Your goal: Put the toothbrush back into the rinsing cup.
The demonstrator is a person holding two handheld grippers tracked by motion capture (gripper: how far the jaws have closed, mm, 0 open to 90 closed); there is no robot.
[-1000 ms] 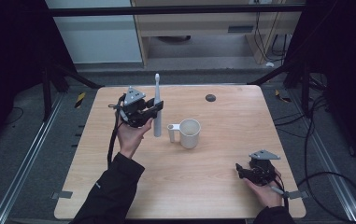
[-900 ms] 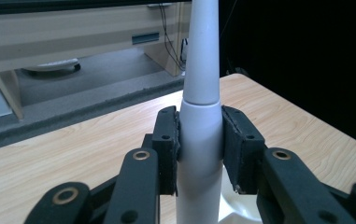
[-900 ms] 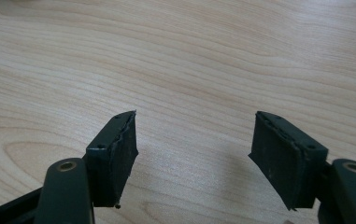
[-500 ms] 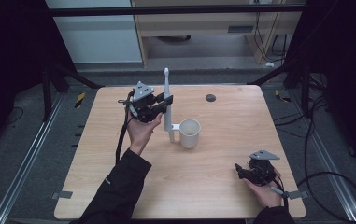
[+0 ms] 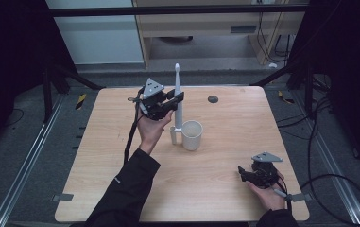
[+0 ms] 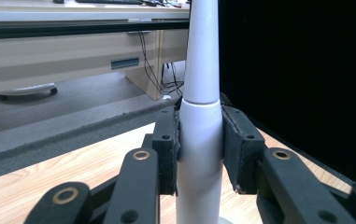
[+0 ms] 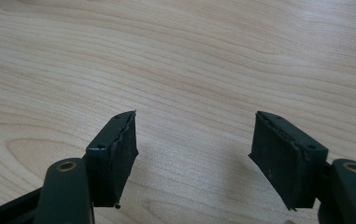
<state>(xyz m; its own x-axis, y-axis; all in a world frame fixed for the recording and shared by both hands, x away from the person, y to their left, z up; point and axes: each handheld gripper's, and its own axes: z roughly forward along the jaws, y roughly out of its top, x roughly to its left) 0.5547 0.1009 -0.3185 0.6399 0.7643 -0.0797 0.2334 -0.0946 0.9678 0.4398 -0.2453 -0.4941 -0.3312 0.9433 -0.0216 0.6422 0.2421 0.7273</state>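
Gripping one white electric toothbrush [image 5: 178,101] about mid-handle, the left gripper [image 5: 172,101] sits at roughly eleven o'clock from the table's middle, raised above the wood. In the left gripper view both black pads press flat against the toothbrush [image 6: 202,140] body just below the seam where the narrower neck begins, one pad on each side, and the brush stands upright with its head pointing up. Its lower end hangs just beside one pale mug [image 5: 192,135], which stands near the centre of the table [image 5: 225,189] with its handle turned toward nine o'clock. Whether the brush base touches the mug handle I cannot tell from the high view.

The right gripper [image 5: 253,174] rests low at about five o'clock, near the front edge, well apart from the mug. In the right gripper view its two jaws stand wide apart with nothing but bare wood grain between them.

One small dark round disc [image 5: 212,99] lies at about one o'clock, toward the far edge.

Counted: two grippers, one toothbrush, one mug, one disc.
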